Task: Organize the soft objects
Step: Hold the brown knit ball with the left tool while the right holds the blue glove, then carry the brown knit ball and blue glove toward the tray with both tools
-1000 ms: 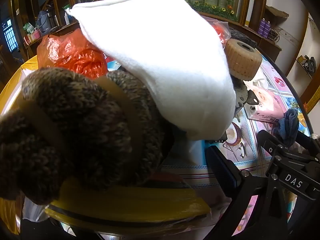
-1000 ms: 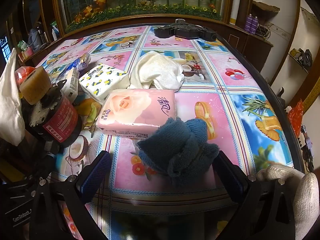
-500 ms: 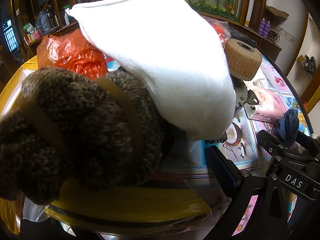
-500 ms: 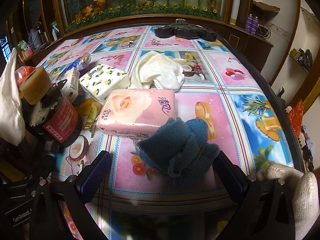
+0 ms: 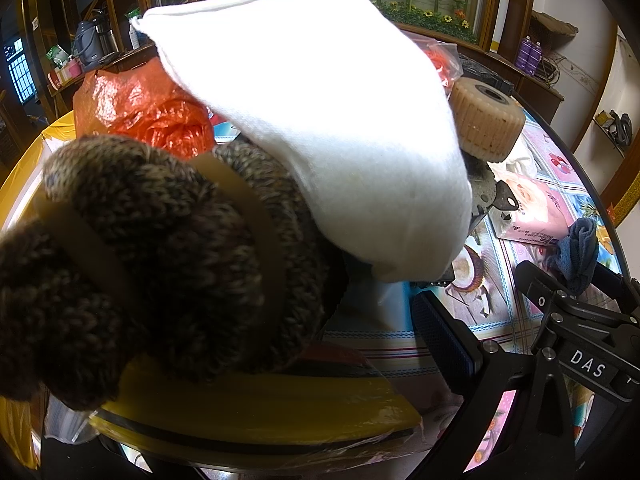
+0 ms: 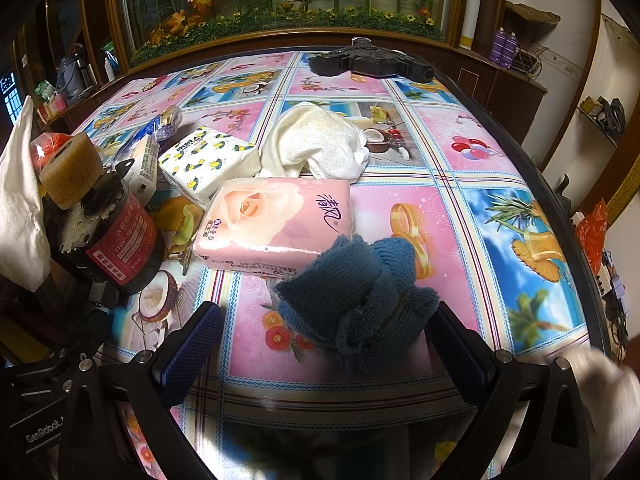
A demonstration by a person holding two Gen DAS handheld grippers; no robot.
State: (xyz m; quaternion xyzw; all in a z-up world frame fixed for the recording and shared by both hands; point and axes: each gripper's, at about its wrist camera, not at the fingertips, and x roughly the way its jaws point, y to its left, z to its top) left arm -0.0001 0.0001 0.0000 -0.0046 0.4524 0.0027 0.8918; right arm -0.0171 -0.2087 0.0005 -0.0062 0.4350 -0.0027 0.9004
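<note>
In the right wrist view my right gripper [image 6: 326,346] is open with a blue knitted bundle [image 6: 362,302] lying between its fingers on the tablecloth. A pink tissue pack [image 6: 276,222], a white pack with yellow print [image 6: 206,164] and a white towel [image 6: 318,146] lie beyond it. In the left wrist view a brown knitted bundle [image 5: 160,248] with tan bands and a white cloth [image 5: 320,120] fill the frame close to the camera. Only the right finger [image 5: 444,334] of my left gripper shows; the left one is hidden behind the brown bundle. The blue bundle [image 5: 576,252] shows far right.
A black motor with a red label [image 6: 108,236] and a tan grinding wheel [image 6: 68,170] stands left of the packs. An orange plastic bag [image 5: 140,108] lies behind the brown bundle. A yellow rim [image 5: 256,412] sits below it. A black tool [image 6: 370,62] lies at the table's far edge.
</note>
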